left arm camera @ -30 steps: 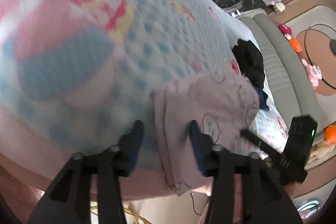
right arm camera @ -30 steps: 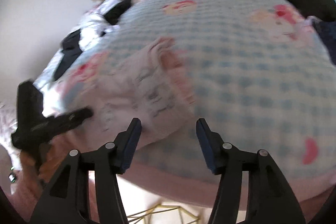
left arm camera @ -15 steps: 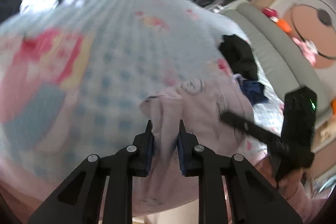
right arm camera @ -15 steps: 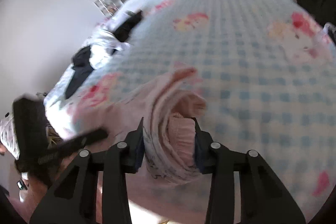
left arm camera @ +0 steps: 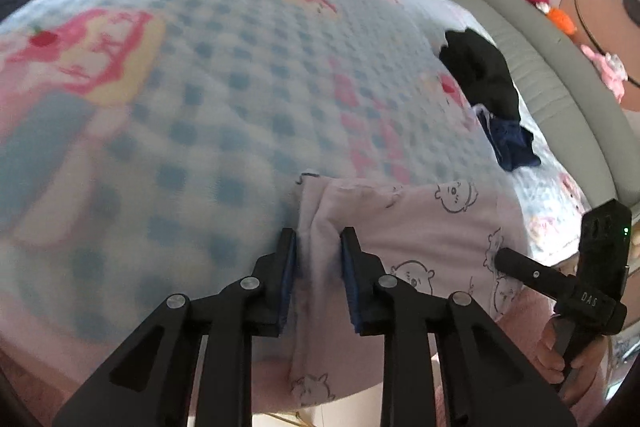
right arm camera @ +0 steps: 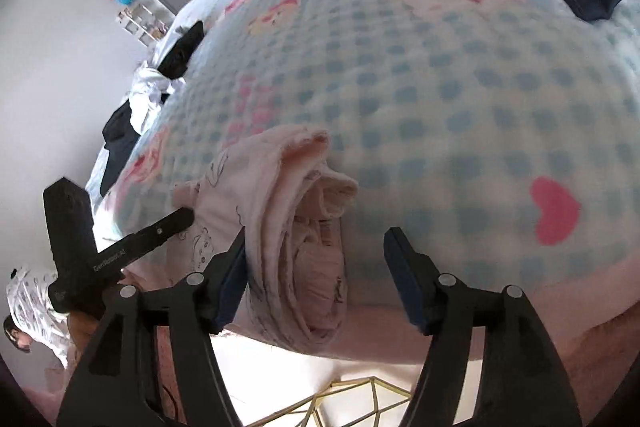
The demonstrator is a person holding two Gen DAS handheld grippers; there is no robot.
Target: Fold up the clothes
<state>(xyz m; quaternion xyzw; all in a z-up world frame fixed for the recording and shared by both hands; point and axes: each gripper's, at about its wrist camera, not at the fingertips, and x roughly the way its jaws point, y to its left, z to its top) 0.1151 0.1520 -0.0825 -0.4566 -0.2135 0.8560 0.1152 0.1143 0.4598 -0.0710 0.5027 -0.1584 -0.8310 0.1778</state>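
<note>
So, pink garment (left arm camera: 420,239), pale with small cartoon-animal prints, lies folded at the near edge of the bed (left arm camera: 248,75), on a blue-check blanket with pink cartoon motifs. Left hand-held gripper (left arm camera: 318,247) straddles the garment's left folded edge; jaws have just been opening a little and stand narrow, a ridge of cloth between them, left pad against it, right pad seemingly just off it. Right hand-held gripper (right arm camera: 316,251) sits at the garment's other end (right arm camera: 296,239), where the layers show as a thick roll; jaws have just been opening and stand wide, left pad touching the roll, right pad well clear, so no grip. Each gripper shows in the other's view, held by a hand (left arm camera: 568,359). Black garment (left arm camera: 480,75) and dark blue garment (left arm camera: 508,143) lie bunched at the bed's right side, touching each other. White and black clothes (right arm camera: 144,99) are piled at the far left corner. Grey sofa (left arm camera: 560,95) runs beside the bed.
</note>
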